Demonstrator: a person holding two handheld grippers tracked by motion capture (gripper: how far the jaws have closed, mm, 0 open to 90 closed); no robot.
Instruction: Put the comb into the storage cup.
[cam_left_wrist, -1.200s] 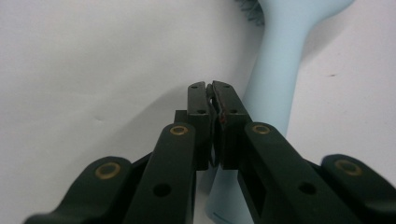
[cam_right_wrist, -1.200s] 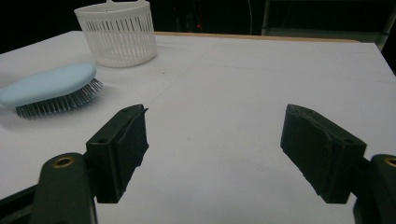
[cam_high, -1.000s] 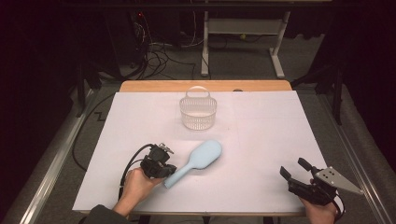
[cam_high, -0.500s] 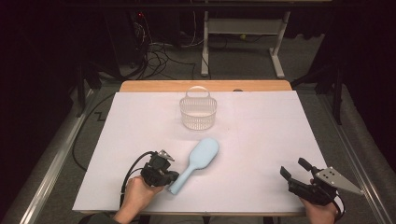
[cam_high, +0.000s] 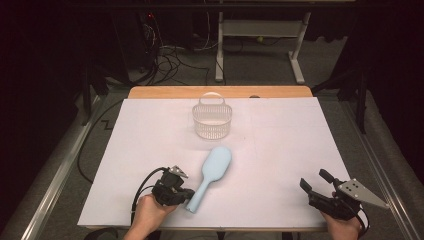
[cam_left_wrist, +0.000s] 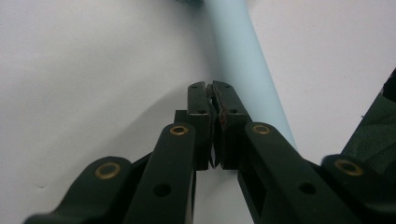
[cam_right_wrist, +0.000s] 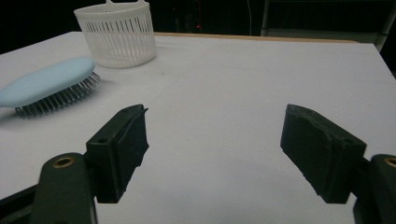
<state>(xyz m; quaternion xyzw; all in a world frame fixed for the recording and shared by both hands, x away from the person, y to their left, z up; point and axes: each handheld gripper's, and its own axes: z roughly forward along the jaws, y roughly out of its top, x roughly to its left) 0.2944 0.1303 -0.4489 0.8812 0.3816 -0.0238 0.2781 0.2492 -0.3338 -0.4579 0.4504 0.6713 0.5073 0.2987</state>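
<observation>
A light blue hairbrush (cam_high: 215, 167) lies bristles down on the white table cover (cam_high: 285, 140), its handle pointing toward the near edge. My left gripper (cam_high: 186, 194) is shut with nothing between its jaws, and its tips rest against the left side of the handle's end. In the left gripper view the shut tips (cam_left_wrist: 212, 88) sit just beside the pale blue handle (cam_left_wrist: 243, 60). My right gripper (cam_high: 314, 179) stands open near the front right corner, with bare table between its jaws (cam_right_wrist: 212, 135). A white slatted basket (cam_high: 212, 120) stands upright behind the brush.
The basket (cam_right_wrist: 116, 35) and the hairbrush (cam_right_wrist: 46, 84) show at the far left in the right gripper view. A wooden strip (cam_high: 220, 92) runs along the table's far edge. Beyond it, cables and a metal desk frame (cam_high: 260, 45) stand on the dark floor.
My left hand has drawn back toward the near edge. The brush has swung with it, so the handle now points more toward the front. The right gripper has stayed still.
</observation>
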